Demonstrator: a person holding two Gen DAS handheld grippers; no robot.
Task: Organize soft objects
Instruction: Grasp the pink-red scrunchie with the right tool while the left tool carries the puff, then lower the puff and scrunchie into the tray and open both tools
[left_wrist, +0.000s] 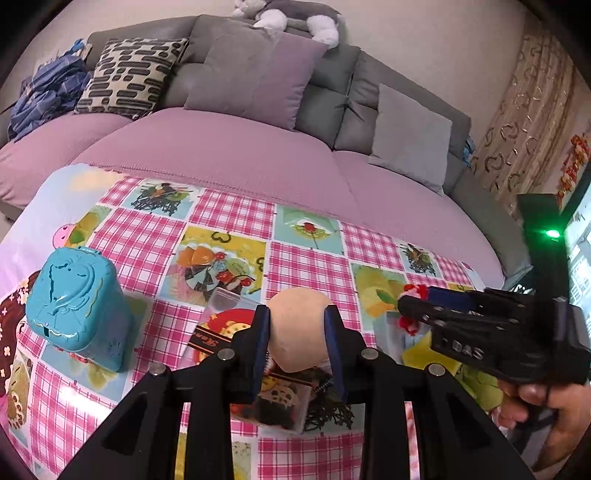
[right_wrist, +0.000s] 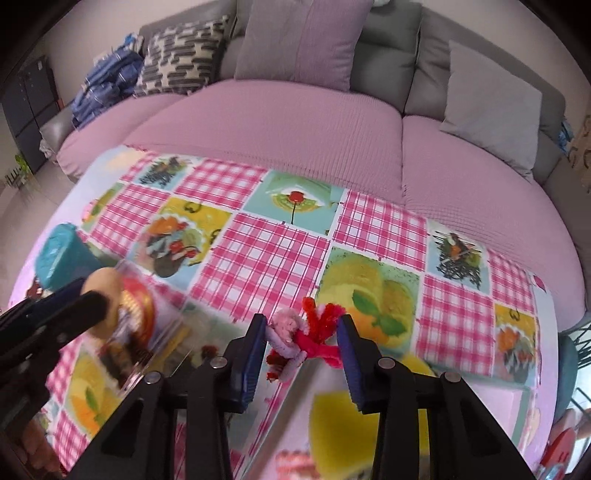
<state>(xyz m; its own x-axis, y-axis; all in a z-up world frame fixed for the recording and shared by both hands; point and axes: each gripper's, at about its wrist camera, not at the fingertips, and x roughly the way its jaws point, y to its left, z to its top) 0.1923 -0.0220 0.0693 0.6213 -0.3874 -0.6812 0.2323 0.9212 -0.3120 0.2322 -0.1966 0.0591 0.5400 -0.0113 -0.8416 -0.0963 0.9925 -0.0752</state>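
My left gripper (left_wrist: 298, 314) is shut on a soft peach ball (left_wrist: 299, 330) and holds it above a clear plastic box (left_wrist: 266, 391) on the checked tablecloth; ball and gripper also show at the left of the right wrist view (right_wrist: 105, 295). My right gripper (right_wrist: 302, 328) has its jaws on both sides of a red and pink pipe-cleaner toy (right_wrist: 306, 336), which appears held just above the table. In the left wrist view the right gripper (left_wrist: 413, 306) is at the right with the red toy (left_wrist: 412, 291) at its tips.
A blue plastic case (left_wrist: 75, 306) stands on the table's left. The clear box holds printed packets. A pink and grey sofa (left_wrist: 221, 147) with cushions and a plush toy (left_wrist: 291, 18) lies behind the table. A teal stool (right_wrist: 567, 373) is at the right.
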